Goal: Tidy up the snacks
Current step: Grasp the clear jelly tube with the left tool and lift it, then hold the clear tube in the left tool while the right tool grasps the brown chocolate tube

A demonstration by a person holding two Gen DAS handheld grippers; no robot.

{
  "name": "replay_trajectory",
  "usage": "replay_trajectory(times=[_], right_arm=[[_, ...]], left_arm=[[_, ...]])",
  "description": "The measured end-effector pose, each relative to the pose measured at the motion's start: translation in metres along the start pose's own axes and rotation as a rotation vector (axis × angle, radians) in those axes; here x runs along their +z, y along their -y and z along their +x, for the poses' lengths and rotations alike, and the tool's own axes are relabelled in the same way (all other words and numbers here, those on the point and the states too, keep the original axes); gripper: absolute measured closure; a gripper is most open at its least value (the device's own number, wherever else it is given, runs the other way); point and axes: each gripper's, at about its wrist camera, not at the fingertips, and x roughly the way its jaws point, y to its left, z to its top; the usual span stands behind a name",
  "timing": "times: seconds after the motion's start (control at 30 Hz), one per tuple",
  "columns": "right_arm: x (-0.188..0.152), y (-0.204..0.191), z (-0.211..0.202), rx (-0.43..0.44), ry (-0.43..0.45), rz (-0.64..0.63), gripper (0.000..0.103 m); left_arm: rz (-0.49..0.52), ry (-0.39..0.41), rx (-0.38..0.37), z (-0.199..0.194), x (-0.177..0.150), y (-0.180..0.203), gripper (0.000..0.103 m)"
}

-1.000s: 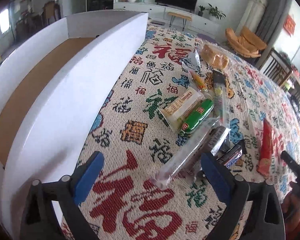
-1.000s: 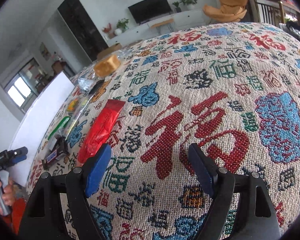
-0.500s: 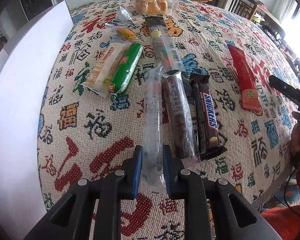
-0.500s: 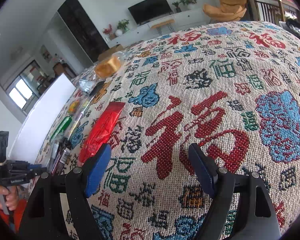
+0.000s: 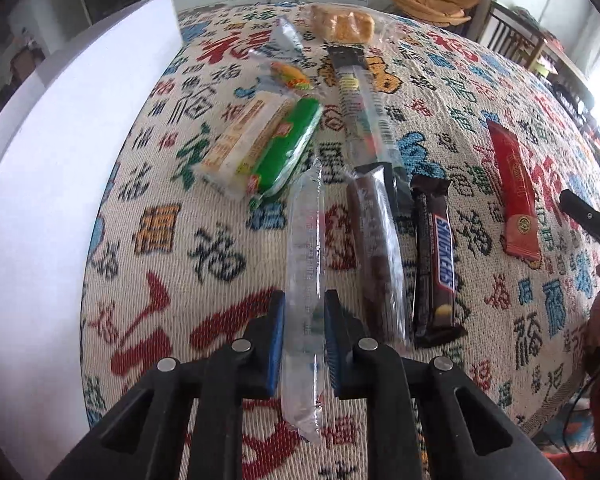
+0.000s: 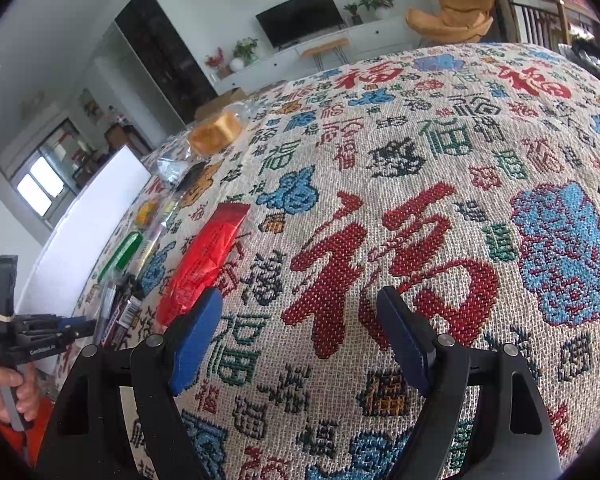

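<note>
Now the left gripper (image 5: 304,344) jaws clamp a clear packet (image 5: 305,264) beside the Snickers bar (image 5: 436,260), while the right gripper (image 6: 300,340) jaws stand apart, empty.

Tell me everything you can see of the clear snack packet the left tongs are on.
The clear packet is a long, narrow sleeve of see-through crinkly plastic with faint print, its contents unclear. It runs lengthwise away from the camera over the patterned tablecloth. The left tongs have just closed and are shut on its near part, blue pads pressing both sides, with the near sealed end sticking out toward the camera. Its far tip reaches near the green packet; a brown bar lies alongside on the right, apart from it.
</note>
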Motion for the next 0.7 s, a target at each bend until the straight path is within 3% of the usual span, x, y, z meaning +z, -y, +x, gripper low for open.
replay_trajectory(times=[0.07, 0.17, 0.2, 0.23, 0.27, 0.33, 0.37, 0.43, 0.47, 0.57, 0.63, 0.7], right_arm=[[0.0, 0.0, 0.0, 0.004, 0.001, 0.003, 0.021], [0.0, 0.001, 0.0, 0.004, 0.001, 0.003, 0.021], [0.0, 0.001, 0.0, 0.001, 0.0, 0.0, 0.021], [0.0, 0.001, 0.0, -0.004, -0.002, -0.004, 0.021], [0.0, 0.0, 0.0, -0.008, -0.004, -0.01, 0.02], [0.0, -0.001, 0.001, -0.013, -0.01, -0.02, 0.018], [0.0, -0.001, 0.001, -0.015, -0.012, -0.023, 0.018], [0.001, -0.001, 0.001, -0.016, -0.02, -0.031, 0.018], [0.002, -0.003, 0.001, -0.027, -0.037, -0.033, 0.018], [0.006, -0.017, -0.012, -0.002, -0.062, 0.001, 0.017], [0.01, -0.046, -0.019, 0.034, -0.07, -0.053, 0.017], [0.014, -0.084, -0.012, 0.089, -0.136, -0.136, 0.017]], left_arm=[[-0.064, 0.002, 0.001, -0.007, -0.013, -0.014, 0.084], [-0.078, 0.019, 0.085, -0.009, -0.024, -0.026, 0.078], [-0.085, 0.026, 0.08, -0.009, -0.025, -0.028, 0.069], [-0.092, 0.023, 0.07, -0.009, -0.025, -0.029, 0.053], [-0.089, 0.024, 0.083, -0.008, -0.024, -0.027, 0.047], [-0.062, 0.019, 0.133, -0.002, -0.022, -0.021, 0.043], [-0.063, 0.03, 0.138, -0.002, -0.022, -0.02, 0.045], [-0.082, 0.042, 0.105, -0.005, -0.024, -0.023, 0.076], [-0.089, 0.048, 0.101, -0.007, -0.025, -0.024, 0.081], [-0.152, 0.072, 0.075, -0.012, -0.034, -0.035, 0.085], [-0.204, 0.095, 0.063, -0.015, -0.037, -0.043, 0.085], [-0.239, 0.117, 0.049, -0.019, -0.04, -0.05, 0.085]])
